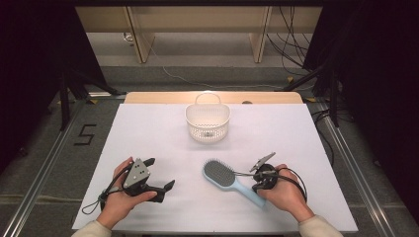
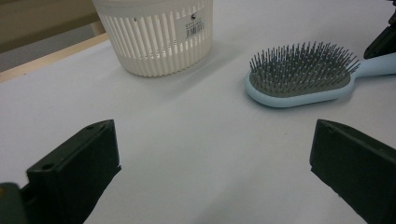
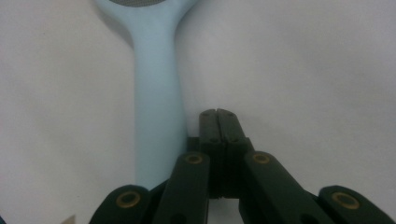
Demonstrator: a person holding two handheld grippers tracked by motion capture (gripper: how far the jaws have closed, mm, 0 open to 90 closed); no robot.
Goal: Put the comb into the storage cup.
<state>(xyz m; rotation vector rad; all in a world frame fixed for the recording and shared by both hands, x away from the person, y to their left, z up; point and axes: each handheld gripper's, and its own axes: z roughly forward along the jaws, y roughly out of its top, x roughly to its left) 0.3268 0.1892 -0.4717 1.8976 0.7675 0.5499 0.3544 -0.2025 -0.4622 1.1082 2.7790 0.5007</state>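
A light blue hairbrush (image 1: 221, 175) with grey bristles lies on the white table, head toward the middle, handle toward the front right. My right gripper (image 1: 256, 181) sits low by that handle, held in the right hand. In the right gripper view its jaws (image 3: 217, 114) are shut together with nothing between them, just right of the brush handle (image 3: 156, 93). My left gripper (image 1: 160, 173) rests at the front left in the left hand, open wide. In the left gripper view it (image 2: 217, 140) faces the brush (image 2: 299, 77) and a white slotted basket (image 2: 154, 37), with bare table between its jaws.
The white basket (image 1: 208, 129) with a loop handle stands at the back middle of the table (image 1: 148, 133). Beyond the table are wooden furniture legs, cables and black stand legs (image 1: 64, 98) on the floor. A "5" mark (image 1: 85, 134) is on the floor at the left.
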